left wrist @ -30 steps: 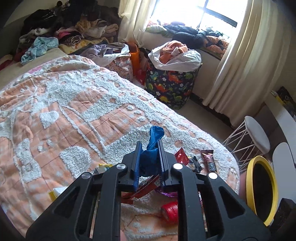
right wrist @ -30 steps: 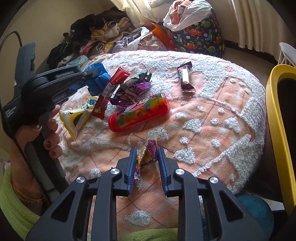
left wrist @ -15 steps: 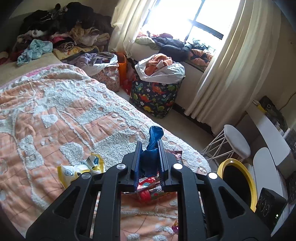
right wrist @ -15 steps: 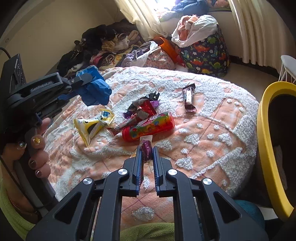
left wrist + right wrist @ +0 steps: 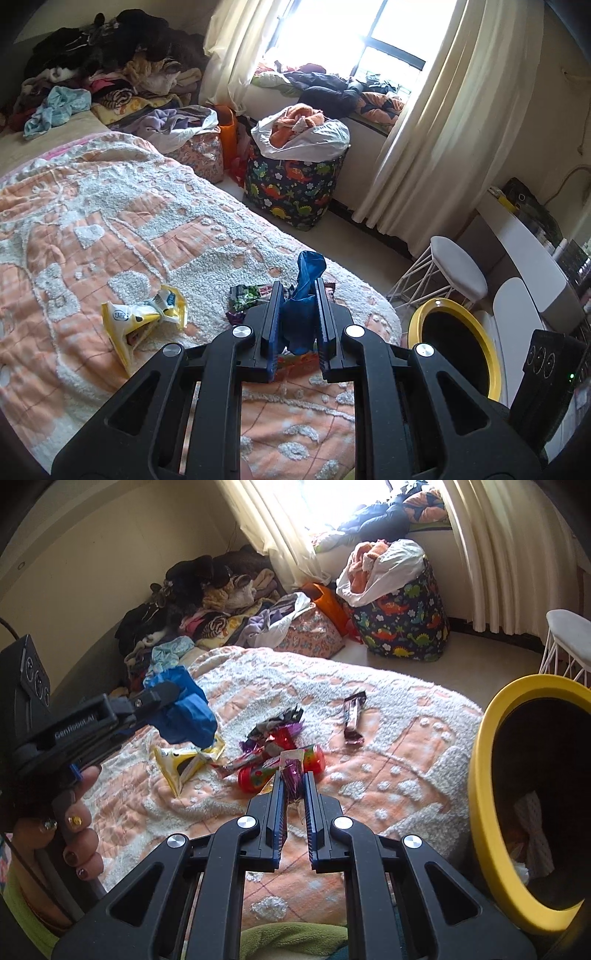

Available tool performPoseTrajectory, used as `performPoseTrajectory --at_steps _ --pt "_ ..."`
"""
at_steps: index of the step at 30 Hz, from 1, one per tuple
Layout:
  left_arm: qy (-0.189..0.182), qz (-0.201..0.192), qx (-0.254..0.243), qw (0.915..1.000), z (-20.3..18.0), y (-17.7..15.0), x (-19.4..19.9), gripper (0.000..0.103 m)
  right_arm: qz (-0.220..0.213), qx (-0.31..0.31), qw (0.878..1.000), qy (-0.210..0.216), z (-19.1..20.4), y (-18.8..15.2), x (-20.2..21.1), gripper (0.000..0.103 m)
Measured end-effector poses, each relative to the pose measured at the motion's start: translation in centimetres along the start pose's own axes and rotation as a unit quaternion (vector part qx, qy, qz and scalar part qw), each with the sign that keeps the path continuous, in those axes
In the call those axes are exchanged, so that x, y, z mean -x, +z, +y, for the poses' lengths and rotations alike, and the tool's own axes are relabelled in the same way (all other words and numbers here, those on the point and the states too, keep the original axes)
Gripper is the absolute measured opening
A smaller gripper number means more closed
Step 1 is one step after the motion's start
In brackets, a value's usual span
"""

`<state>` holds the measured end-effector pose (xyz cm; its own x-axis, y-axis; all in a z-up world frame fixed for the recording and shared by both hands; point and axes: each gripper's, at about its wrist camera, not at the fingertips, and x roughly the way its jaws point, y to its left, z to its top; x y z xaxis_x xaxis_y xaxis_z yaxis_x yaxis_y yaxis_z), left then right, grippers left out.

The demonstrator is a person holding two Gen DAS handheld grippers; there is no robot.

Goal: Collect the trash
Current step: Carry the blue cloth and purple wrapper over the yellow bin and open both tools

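My left gripper (image 5: pixel 298 286) is shut on a crumpled blue wrapper (image 5: pixel 303 295) and hangs above the bed; in the right wrist view the same left gripper (image 5: pixel 168 690) carries that blue wrapper (image 5: pixel 188 716) at the left. A small purple candy wrapper (image 5: pixel 293 771) is pinched in my right gripper (image 5: pixel 294 775), lifted off the blanket. Below lie a red snack tube (image 5: pixel 280 766), a yellow packet (image 5: pixel 184 762), a dark bar wrapper (image 5: pixel 352 716) and several crumpled wrappers (image 5: pixel 275 731). The yellow-rimmed bin (image 5: pixel 491 812) stands at the right.
An orange and white blanket (image 5: pixel 110 229) covers the bed. Clothes are piled at its far end (image 5: pixel 110 74). A dinosaur-print laundry bag (image 5: pixel 295 184), a white stool (image 5: pixel 458 269) and curtains (image 5: pixel 443 129) stand by the window. A hand (image 5: pixel 74 827) holds the left gripper's handle.
My right gripper shut on the purple wrapper and lifted it off the blanket. The left gripper rose and swung toward the bin with the blue wrapper still in it.
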<state>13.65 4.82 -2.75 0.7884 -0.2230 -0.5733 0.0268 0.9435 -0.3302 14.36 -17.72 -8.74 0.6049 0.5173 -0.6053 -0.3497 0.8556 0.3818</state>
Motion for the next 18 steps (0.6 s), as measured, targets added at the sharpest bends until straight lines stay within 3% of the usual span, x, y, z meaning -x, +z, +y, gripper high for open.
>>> performPoseTrajectory --at_steps 18 --pt "-0.022 0.001 -0.042 0.9989 -4.7 -0.5 0.3 0.011 -0.060 -0.025 0.998 -0.016 -3.3 2.2 4.9 0.010"
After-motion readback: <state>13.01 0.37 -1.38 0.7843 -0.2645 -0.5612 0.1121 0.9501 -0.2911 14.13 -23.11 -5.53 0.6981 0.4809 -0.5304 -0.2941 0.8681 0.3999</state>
